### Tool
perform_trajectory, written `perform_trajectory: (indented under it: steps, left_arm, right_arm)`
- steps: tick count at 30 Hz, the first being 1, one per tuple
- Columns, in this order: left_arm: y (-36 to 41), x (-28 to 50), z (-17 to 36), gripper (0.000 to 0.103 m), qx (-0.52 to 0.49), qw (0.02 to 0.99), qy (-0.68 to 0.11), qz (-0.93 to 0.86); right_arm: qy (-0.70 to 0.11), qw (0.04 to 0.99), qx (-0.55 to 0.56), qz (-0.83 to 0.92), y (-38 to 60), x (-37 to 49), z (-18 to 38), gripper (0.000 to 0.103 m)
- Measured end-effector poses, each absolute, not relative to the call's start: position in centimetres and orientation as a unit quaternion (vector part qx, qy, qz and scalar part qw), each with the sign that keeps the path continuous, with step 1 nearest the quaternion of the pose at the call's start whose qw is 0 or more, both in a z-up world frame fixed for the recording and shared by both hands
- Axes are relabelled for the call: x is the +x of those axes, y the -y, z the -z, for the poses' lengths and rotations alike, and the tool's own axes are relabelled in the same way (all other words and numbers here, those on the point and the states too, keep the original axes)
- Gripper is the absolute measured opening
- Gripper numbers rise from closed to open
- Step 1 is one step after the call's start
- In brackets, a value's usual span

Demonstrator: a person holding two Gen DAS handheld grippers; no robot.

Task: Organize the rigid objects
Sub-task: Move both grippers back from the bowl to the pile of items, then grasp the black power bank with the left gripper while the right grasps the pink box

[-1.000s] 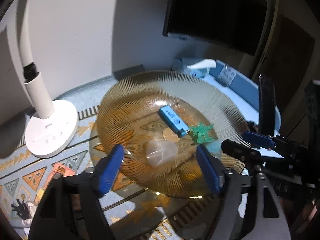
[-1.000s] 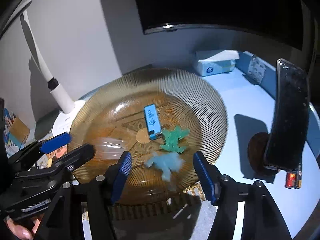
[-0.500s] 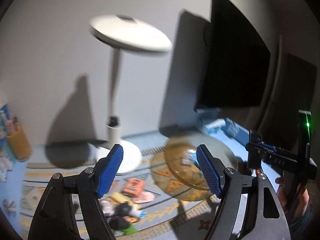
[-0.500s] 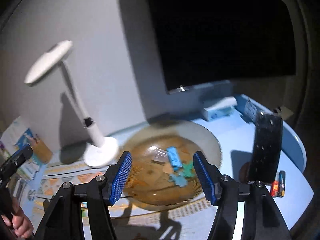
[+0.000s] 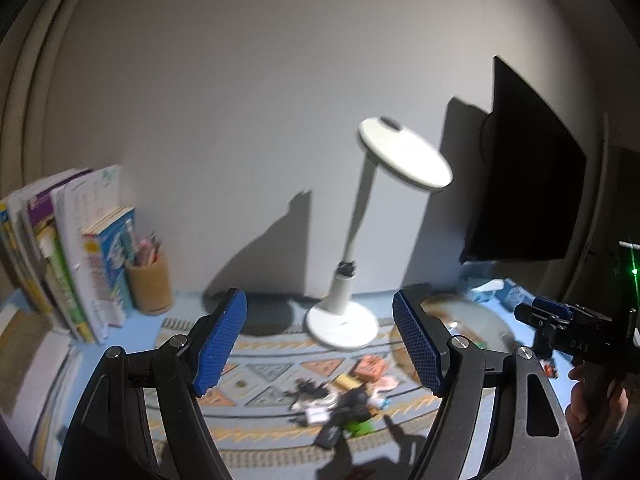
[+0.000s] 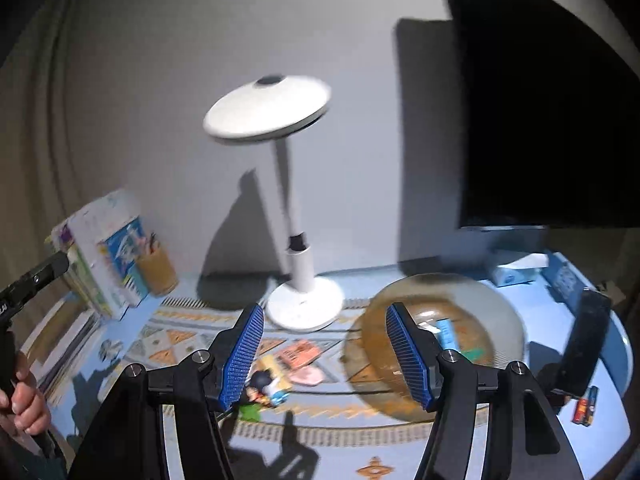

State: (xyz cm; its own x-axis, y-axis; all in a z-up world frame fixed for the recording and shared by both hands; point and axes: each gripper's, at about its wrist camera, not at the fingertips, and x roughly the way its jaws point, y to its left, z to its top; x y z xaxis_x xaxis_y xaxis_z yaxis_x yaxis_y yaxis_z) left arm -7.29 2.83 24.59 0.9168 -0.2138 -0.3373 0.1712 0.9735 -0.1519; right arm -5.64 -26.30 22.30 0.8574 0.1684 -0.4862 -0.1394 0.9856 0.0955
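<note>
Both the left gripper (image 5: 316, 344) and right gripper (image 6: 322, 354) are hanging open and empty above the surface (image 6: 548, 320), near the amber glass plate (image 6: 496, 312) and white lamp (image 6: 304, 300).

glossy ribbed amber glass bowl (image 6: 508, 320), matt white plastic lamp (image 6: 304, 304).

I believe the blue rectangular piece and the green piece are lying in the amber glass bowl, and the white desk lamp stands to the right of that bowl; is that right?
Not quite. The blue rectangular piece and the green piece do lie in the amber glass bowl, but the white desk lamp stands to the bowl's left, as the right wrist view shows.
</note>
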Motion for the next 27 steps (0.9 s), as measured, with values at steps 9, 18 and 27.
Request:
perform_trajectory:
  steps: [9, 18, 27]
  left_arm:
    - [-4.7, -4.2, -16.7, 0.074, -0.06, 0.955, -0.276, 0.09]
    - [-4.0, -2.3, -10.4, 0.074, -0.054, 0.931, -0.342, 0.113]
    - [-2.6, -0.5, -6.2, 0.074, -0.057, 0.907, -0.395, 0.133]
  right_arm:
    - [-0.341, 0.932, 0.014, -0.122, 21.9, -2.1, -15.8, 0.062]
    - [-0.41, 0.903, 0.071, -0.108, 24.1, 1.6, -11.1, 0.062]
    - [-0.442, 0.888, 0.066, -0.107, 23.0, 4.1, -8.0, 0.062]
